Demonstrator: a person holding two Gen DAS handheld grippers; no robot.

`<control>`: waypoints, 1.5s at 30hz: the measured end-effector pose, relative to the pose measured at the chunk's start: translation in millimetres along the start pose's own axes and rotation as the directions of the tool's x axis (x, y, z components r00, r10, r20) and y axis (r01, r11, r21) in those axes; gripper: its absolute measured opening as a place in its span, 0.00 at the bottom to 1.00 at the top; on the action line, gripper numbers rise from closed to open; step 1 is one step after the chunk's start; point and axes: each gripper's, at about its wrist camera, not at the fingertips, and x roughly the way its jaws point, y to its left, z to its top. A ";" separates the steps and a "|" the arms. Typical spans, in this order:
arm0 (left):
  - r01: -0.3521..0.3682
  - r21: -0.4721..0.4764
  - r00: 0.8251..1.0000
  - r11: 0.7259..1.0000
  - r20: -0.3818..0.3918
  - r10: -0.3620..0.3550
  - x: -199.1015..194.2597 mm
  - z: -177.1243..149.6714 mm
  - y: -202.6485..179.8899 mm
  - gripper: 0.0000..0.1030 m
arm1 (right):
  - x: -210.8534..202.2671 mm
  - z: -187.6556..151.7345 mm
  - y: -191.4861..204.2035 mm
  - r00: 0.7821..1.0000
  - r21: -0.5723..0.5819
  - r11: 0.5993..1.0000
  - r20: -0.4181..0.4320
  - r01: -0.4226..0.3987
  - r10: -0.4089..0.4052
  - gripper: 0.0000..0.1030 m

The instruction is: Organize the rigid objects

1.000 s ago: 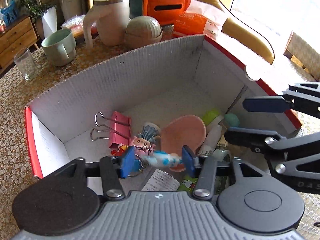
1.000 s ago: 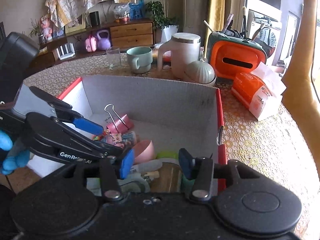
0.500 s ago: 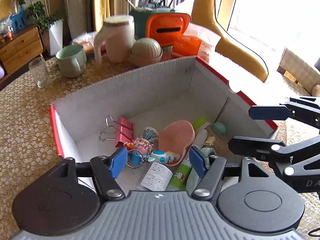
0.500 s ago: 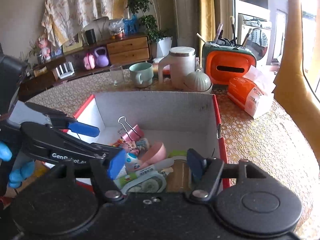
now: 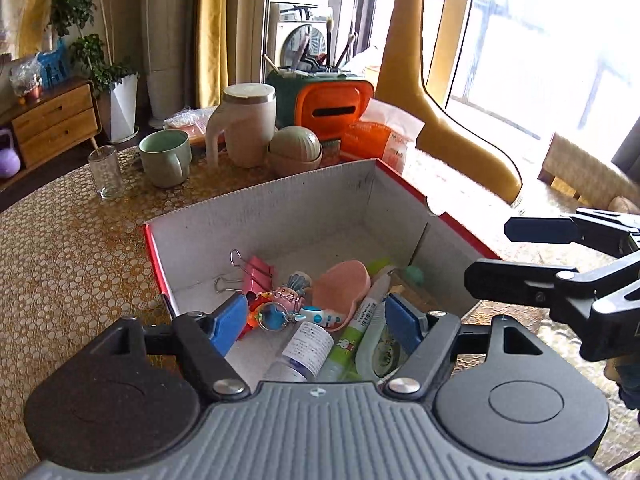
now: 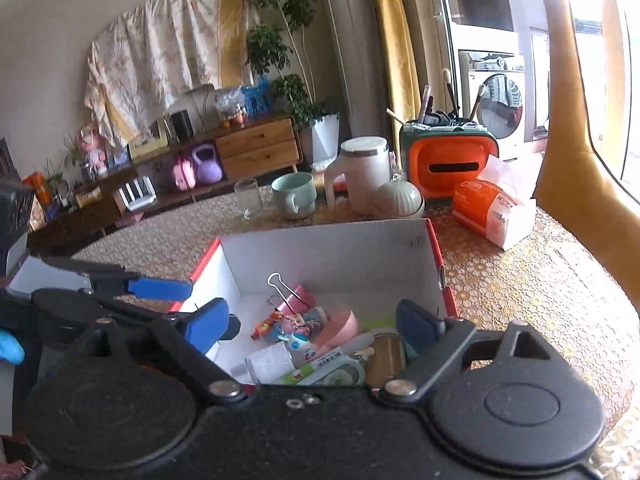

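A cardboard box [image 5: 280,216], red outside and white inside, holds a pink binder clip [image 5: 258,272], a doll keychain [image 5: 280,300], a pink scoop [image 5: 340,284], a white bottle [image 5: 304,350], a green glue stick [image 5: 348,344] and a correction tape [image 5: 380,348]. My left gripper [image 5: 316,322] hovers over the box's near edge, jaws opening, pads touching nothing. My right gripper [image 6: 312,326] hangs above the same box [image 6: 328,248], jaws opening wide and empty. Each shows in the other's view: the right gripper [image 5: 516,254] beside the box, the left gripper [image 6: 188,304] at its left corner.
Behind the box on the patterned tablecloth stand a glass [image 5: 106,172], a green mug [image 5: 166,156], a cream lidded jug [image 5: 246,128], a ribbed round jar [image 5: 296,146], an orange tissue holder [image 5: 328,110] and a tissue pack [image 5: 376,140]. A yellow chair [image 5: 440,120] sits at the far right.
Both grippers have lifted and drawn back from the box while their jaws widened. The keychain that sat between the left fingers now lies loose in the box.
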 end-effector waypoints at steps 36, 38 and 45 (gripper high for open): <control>-0.051 -0.046 0.988 0.998 0.143 0.057 -62.2 -23.9 -11.1 1.00 | -45.7 -18.9 19.2 0.994 0.080 0.997 0.108 -0.015 0.006 1.00; -0.056 -0.045 0.987 0.997 0.146 0.062 -62.8 -24.1 -10.7 1.00 | -45.8 -19.1 19.8 0.994 0.081 0.997 0.106 -0.015 0.006 1.00; -0.055 -0.081 0.988 0.995 0.138 0.066 -64.1 -23.7 -4.9 1.00 | -45.7 -21.8 18.9 0.995 0.093 0.996 0.096 -0.014 0.005 1.00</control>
